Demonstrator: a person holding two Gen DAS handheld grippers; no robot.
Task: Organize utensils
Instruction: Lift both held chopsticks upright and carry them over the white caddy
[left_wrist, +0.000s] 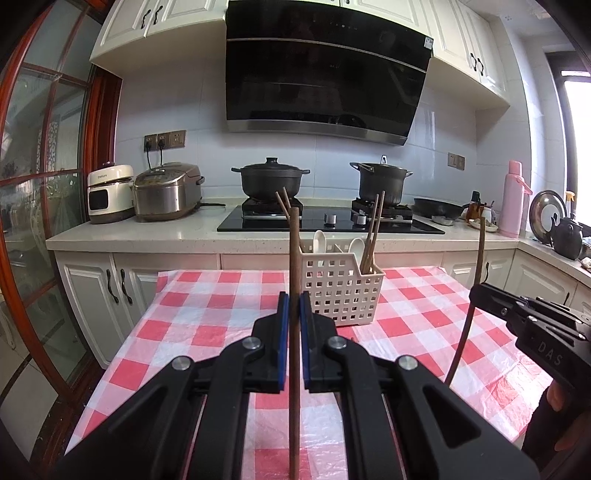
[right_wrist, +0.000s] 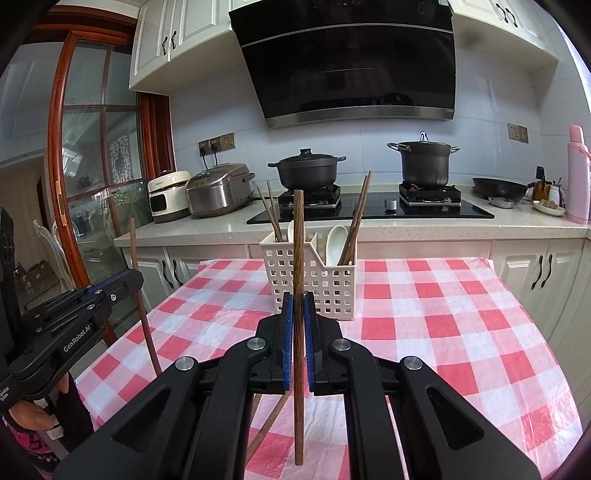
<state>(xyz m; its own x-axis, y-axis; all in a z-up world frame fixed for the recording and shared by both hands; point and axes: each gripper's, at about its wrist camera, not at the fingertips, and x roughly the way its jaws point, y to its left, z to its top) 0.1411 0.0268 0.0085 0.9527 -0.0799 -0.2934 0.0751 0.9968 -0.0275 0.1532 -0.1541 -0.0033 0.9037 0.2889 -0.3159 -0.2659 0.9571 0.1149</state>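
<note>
Left gripper: jaws closing tight on one upright brown chopstick. Right gripper: jaws pinching a second upright chopstick. White basket standing near the bench's far edge, holding two chopstick pairs and two white spoons. Loose chopstick lying near the bench's near edge.

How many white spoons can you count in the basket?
2: one white ceramic spoon in the right compartment of the white plastic lattice basket, another left of it. Others may be hidden.
</note>
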